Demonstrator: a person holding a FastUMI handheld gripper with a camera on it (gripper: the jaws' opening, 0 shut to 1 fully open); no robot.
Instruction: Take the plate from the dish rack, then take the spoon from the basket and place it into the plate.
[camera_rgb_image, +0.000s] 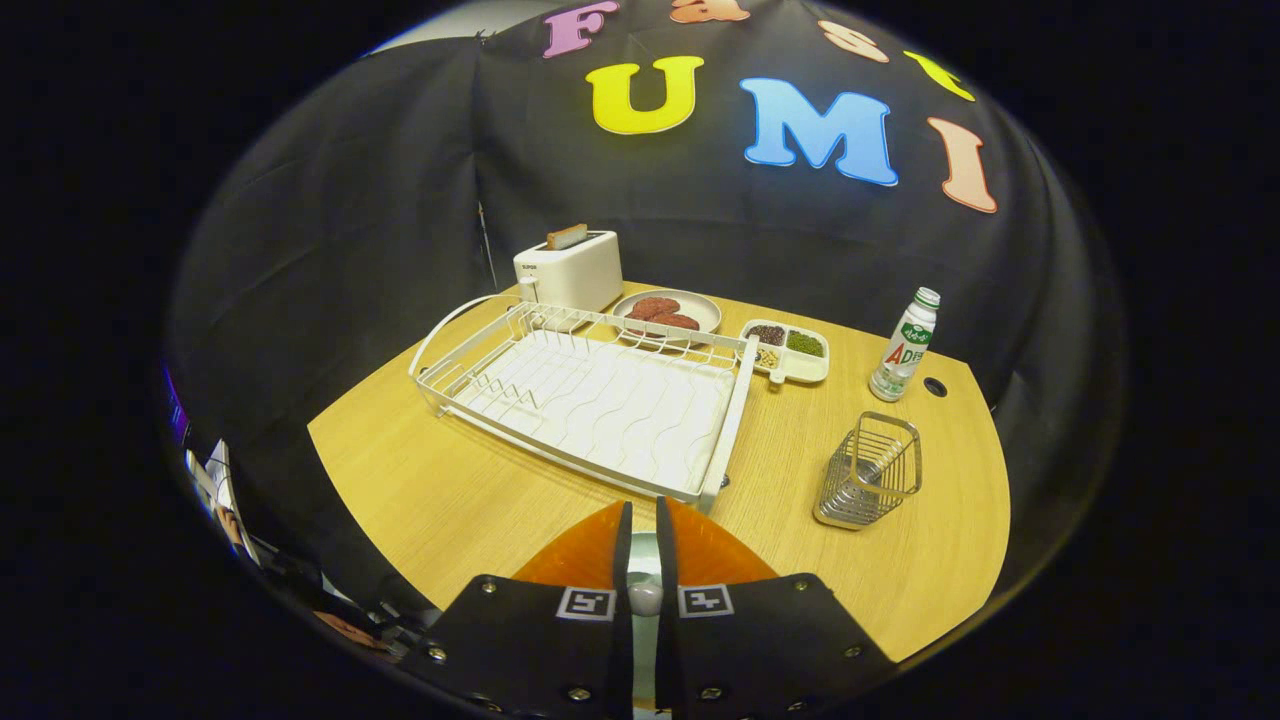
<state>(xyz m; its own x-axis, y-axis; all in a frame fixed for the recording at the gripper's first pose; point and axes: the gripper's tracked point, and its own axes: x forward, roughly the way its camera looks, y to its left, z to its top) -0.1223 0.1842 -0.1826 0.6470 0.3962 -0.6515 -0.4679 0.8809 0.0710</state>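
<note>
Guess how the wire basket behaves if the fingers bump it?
The wire basket looks light: thin open wire, seemingly empty, so it would probably slide on the smooth table. It stands taller than its base, so a high nudge might tip it. The gripper is shut on what looks like the spoon, over the orange plate.

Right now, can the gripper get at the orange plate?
Likely yes: the orange plate lies right beneath the gripper, nothing between; its fingers are shut on what looks like the spoon.
</note>
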